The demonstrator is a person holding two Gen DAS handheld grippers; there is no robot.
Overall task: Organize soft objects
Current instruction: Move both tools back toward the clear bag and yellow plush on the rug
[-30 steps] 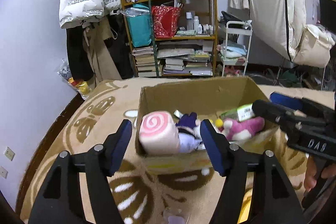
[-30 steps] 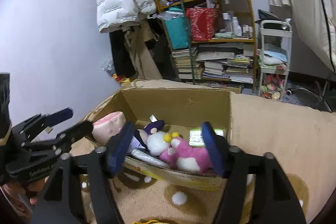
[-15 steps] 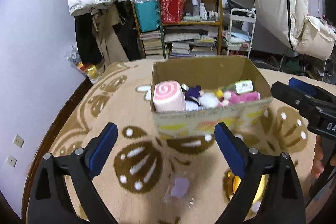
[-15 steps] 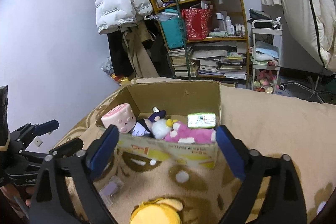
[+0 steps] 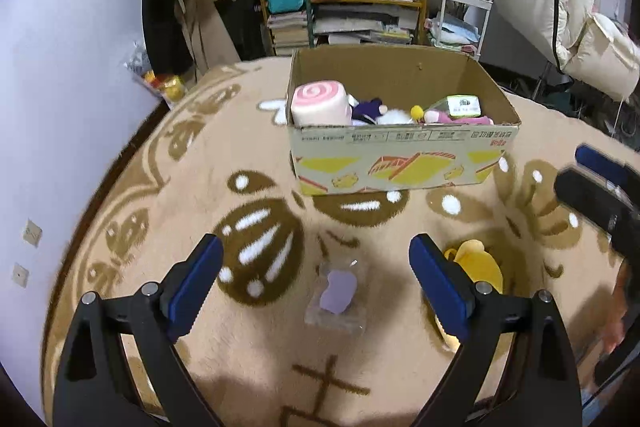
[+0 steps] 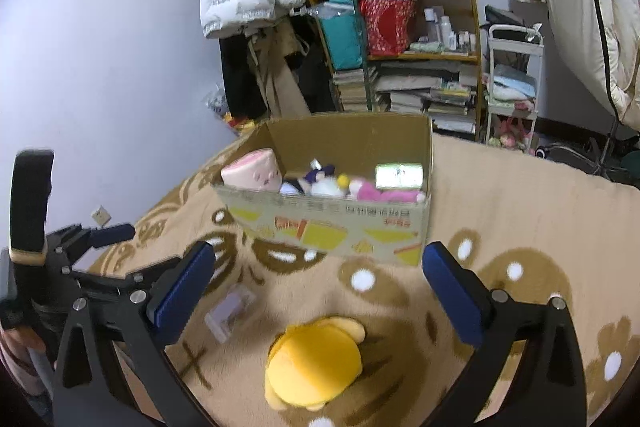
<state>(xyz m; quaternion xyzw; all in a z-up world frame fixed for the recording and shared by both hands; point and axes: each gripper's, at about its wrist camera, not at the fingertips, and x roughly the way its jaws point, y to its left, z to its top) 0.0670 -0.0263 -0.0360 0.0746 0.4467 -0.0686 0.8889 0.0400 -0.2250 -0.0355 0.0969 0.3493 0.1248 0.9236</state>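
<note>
Both sets of jaws spread, empty. Left gripper [image 5: 312, 267] hovers over pouch [image 5: 338, 293], near side of box [image 5: 400, 163]. Right gripper [image 6: 316, 279] over yellow plush [image 6: 316, 363], near side too. I'd drop straight, pinch each mid-body, lift clear of the box wall.

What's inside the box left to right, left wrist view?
Pink swirl roll plush → purple plush → white plush → yellow pom-pom → green-labelled packet, which lies over the pink plush.
</note>
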